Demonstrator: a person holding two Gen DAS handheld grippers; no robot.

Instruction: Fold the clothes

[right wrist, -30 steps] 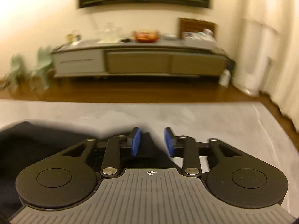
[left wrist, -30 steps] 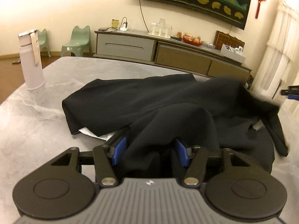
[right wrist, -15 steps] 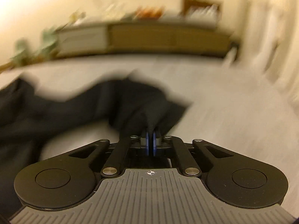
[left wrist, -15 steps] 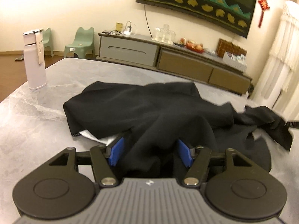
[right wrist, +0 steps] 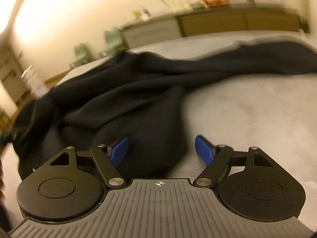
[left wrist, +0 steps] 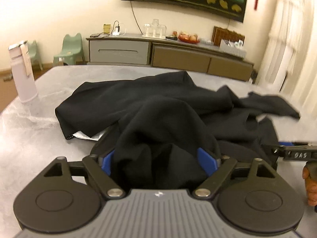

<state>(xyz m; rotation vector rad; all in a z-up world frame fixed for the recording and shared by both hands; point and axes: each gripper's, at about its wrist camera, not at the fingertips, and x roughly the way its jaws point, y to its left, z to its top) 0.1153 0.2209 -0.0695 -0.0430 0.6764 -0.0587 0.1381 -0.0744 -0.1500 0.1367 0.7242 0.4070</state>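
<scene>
Both tongs stand spread wide, their jaws having just been opening. The left tongs (left wrist: 161,161) straddle a raised bunch of the black garment (left wrist: 158,107), the blue pads (left wrist: 207,161) flanking the cloth loosely rather than pinching it. The right tongs (right wrist: 161,149) gape over a fold at the garment's edge — released, gripping nothing. The garment lies rumpled across the grey counter (left wrist: 25,138). This looks like letting go after laying a part down; next comes finding a fresh edge to flatten it.
</scene>
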